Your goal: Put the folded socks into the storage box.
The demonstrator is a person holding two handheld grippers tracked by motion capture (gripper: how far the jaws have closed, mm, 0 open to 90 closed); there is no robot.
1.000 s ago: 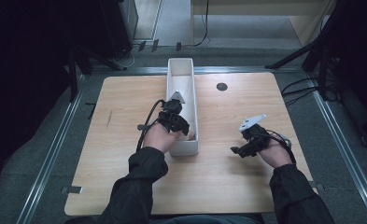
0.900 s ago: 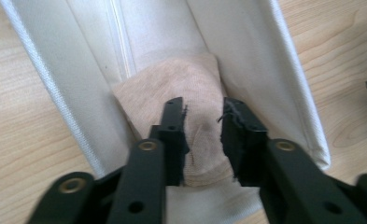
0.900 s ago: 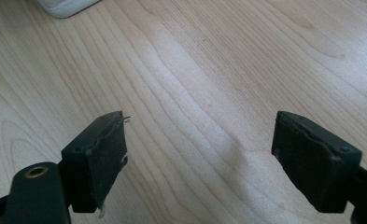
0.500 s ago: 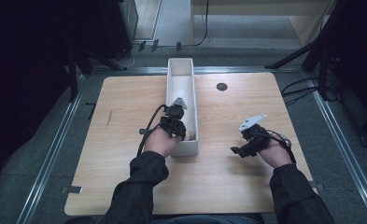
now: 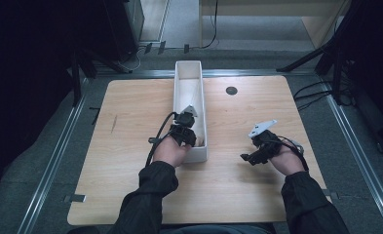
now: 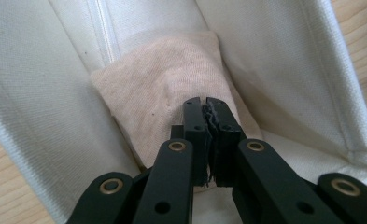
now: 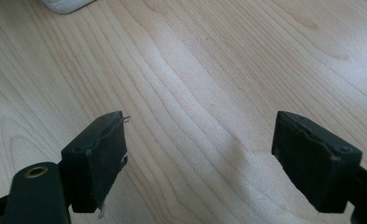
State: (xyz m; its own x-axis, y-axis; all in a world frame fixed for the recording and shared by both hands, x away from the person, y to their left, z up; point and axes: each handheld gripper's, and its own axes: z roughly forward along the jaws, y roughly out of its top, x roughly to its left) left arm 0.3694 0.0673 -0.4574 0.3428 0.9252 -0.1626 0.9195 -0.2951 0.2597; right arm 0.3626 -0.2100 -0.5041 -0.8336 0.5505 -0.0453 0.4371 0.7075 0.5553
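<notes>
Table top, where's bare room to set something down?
Bare wood lies left of the white bin, from it to the table edge, and between the bin and the right hand-held gripper. The bin's near end is crowded: left hand-held gripper, beige cloth.

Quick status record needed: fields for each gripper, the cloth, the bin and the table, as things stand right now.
left gripper: inside the bin's near end, jaws have just closed; they stand together on the cloth, whether fabric is pinched cannot be told
right gripper: jaws wide open, nothing between them, over bare tabletop to the right of the bin
beige folded cloth: lies in the bin's near end, against its walls
long narrow white fabric bin: upright, running lengthwise down the table's middle
light wooden table: small dark round spot beyond the right gripper
</notes>
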